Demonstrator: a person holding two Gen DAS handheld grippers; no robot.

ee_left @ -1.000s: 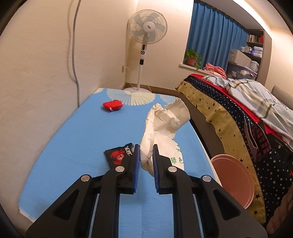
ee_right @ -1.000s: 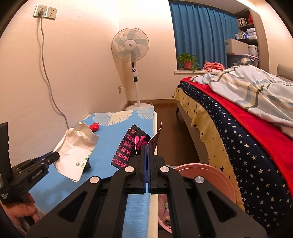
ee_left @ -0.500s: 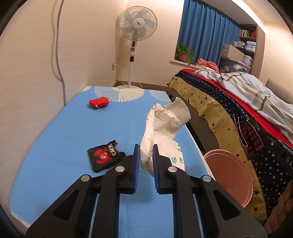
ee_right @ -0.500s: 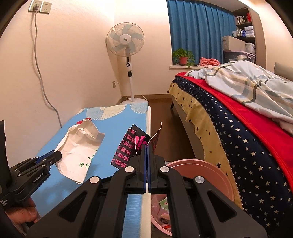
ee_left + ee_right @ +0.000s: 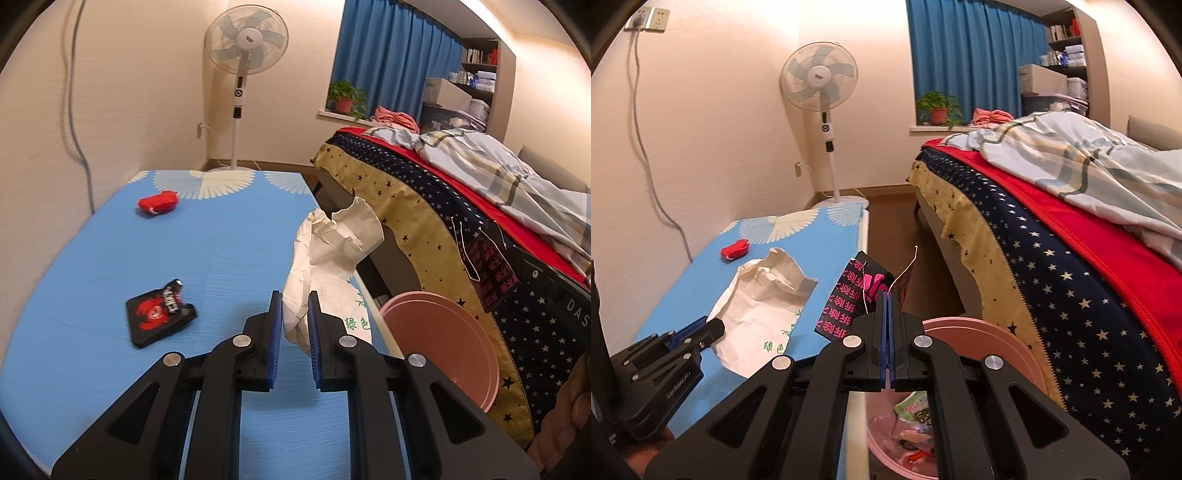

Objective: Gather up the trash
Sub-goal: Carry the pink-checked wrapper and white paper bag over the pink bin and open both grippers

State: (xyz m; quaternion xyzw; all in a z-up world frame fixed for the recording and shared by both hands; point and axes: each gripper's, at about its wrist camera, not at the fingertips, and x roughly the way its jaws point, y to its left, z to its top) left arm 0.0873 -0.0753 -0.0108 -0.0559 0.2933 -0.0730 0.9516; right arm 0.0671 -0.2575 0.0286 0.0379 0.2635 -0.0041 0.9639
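Note:
My left gripper (image 5: 294, 295) is shut on a crumpled white paper bag (image 5: 332, 251), which it holds up above the right edge of the blue table (image 5: 221, 258); the same white paper bag (image 5: 764, 302) and left gripper (image 5: 714, 326) show at lower left in the right wrist view. My right gripper (image 5: 888, 293) is shut on a black wrapper with pink print (image 5: 857, 295), held over the pink bin (image 5: 979, 332). The black and pink wrapper (image 5: 487, 273) also hangs at right in the left wrist view, beyond the pink bin (image 5: 439, 343). On the table lie a black wrapper with a red crab (image 5: 159, 312) and a red wrapper (image 5: 158, 201).
The bin stands on the floor between the table and a bed (image 5: 1071, 258) with a starred cover. Wrappers (image 5: 912, 410) lie inside the bin. A standing fan (image 5: 245, 44) is in the far corner, and a cable (image 5: 74, 110) hangs down the left wall.
Both grippers have shifted right, toward the bin, each keeping its hold. The crab wrapper and red wrapper slid leftward in the left wrist view, and the bin's inside came into the right wrist view.

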